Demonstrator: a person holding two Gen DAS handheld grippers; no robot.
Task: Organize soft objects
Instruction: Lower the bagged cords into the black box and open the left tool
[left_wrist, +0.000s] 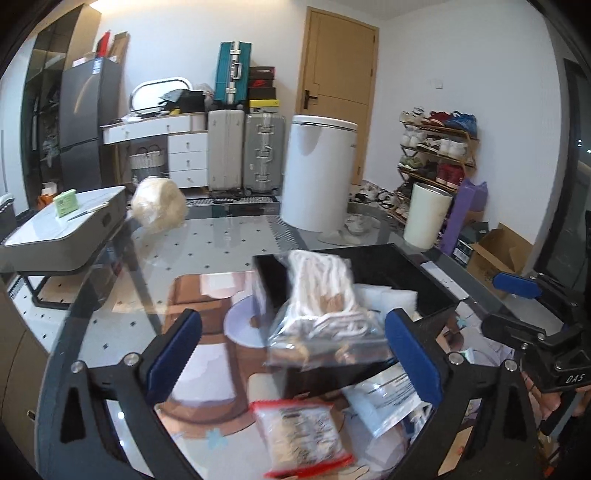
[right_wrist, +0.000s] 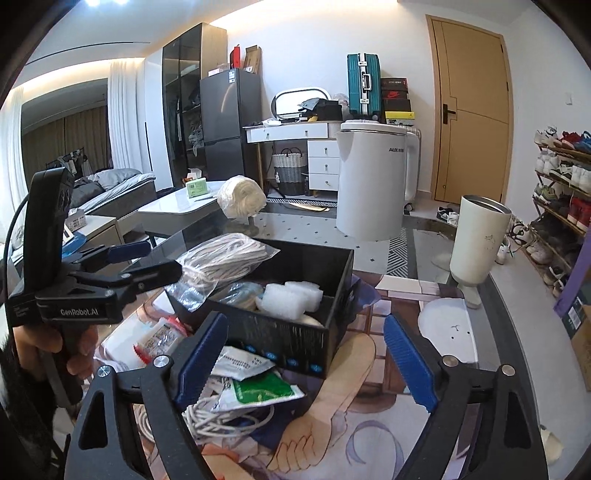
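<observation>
A clear bag of white rope (left_wrist: 325, 306) (right_wrist: 218, 258) lies tilted over the near-left rim of the black box (left_wrist: 388, 264) (right_wrist: 280, 336). My left gripper (left_wrist: 293, 356) (right_wrist: 147, 262) stands open around the bag's near end, and its blue pads do not press on the bag. White foam pieces (right_wrist: 288, 295) lie inside the box. My right gripper (right_wrist: 306, 363) (left_wrist: 513, 306) is open in front of the box with nothing held. Below it lie a green-and-white sachet (right_wrist: 258, 391) and a white cord (right_wrist: 221, 413). A red-edged packet (left_wrist: 299, 435) lies near my left gripper.
On the glass table (left_wrist: 221, 243) stand a white kettle (right_wrist: 373, 181) and a white tumbler (right_wrist: 480, 243) behind the box. A wrapped ball of pale twine (right_wrist: 242, 199) sits at the far left. A person's hand (right_wrist: 74, 350) holds the left gripper's handle.
</observation>
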